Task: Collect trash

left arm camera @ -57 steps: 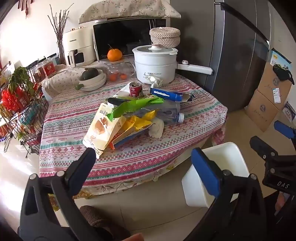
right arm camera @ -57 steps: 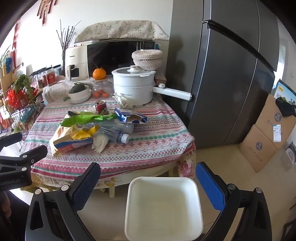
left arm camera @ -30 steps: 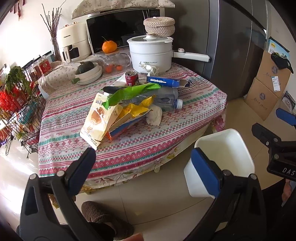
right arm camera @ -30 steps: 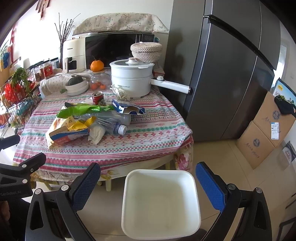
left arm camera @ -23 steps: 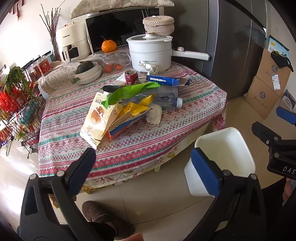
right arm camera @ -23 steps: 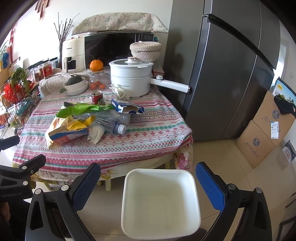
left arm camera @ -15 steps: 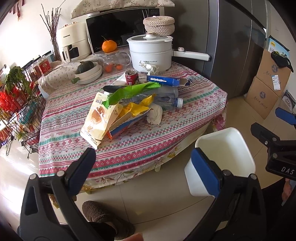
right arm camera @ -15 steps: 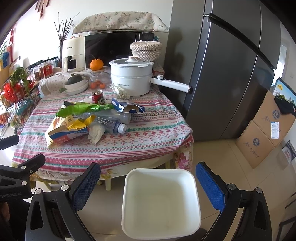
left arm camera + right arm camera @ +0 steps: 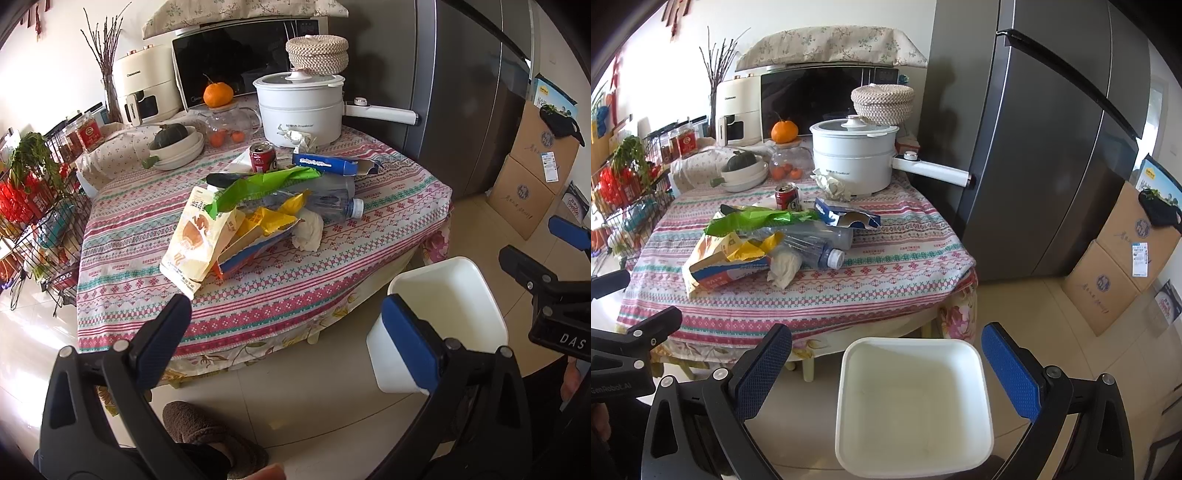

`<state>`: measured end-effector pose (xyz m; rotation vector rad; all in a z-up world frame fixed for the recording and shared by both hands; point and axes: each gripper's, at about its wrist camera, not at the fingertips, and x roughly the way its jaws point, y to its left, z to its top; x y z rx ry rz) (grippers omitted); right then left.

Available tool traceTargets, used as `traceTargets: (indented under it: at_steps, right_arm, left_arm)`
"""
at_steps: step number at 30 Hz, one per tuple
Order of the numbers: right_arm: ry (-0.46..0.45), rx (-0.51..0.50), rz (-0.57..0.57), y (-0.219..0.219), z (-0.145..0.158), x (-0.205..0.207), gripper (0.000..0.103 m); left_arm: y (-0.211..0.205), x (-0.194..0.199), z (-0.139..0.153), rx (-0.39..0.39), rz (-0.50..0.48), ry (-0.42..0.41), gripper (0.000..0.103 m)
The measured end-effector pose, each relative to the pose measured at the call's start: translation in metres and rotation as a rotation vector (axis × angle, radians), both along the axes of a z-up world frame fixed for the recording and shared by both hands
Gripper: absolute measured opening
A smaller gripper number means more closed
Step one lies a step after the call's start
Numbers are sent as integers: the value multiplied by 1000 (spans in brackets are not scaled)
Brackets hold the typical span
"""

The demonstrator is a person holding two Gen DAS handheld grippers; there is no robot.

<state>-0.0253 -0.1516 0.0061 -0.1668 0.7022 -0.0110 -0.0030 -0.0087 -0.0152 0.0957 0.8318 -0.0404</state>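
A pile of trash lies on the striped tablecloth (image 9: 258, 295): a cream snack bag (image 9: 195, 240), a green wrapper (image 9: 258, 184), a yellow wrapper (image 9: 273, 218), a crushed plastic bottle (image 9: 328, 199), a crumpled tissue (image 9: 308, 230), a blue carton (image 9: 325, 162) and a red can (image 9: 263, 157). A white empty bin (image 9: 912, 402) stands on the floor in front of the table. My left gripper (image 9: 284, 332) is open and empty, short of the table edge. My right gripper (image 9: 886, 362) is open and empty, above the bin.
A white electric pot (image 9: 855, 158), a bowl with a squash (image 9: 744, 170), a glass jar with an orange (image 9: 785, 155), a microwave and an air fryer stand at the back. A fridge (image 9: 1034, 147) is right, cardboard boxes (image 9: 1123, 258) beyond. A wire rack (image 9: 33, 214) is left.
Both grippers rose and drew back slightly at first, then held almost still. Nothing was grasped or moved.
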Motion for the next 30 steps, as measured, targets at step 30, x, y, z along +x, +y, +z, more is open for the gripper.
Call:
traceTargets:
  at_steps: [30]
  right_arm:
    - [-37, -34, -38, -3, 2, -5, 103]
  left_arm:
    - [5, -8, 7, -38, -13, -33, 102]
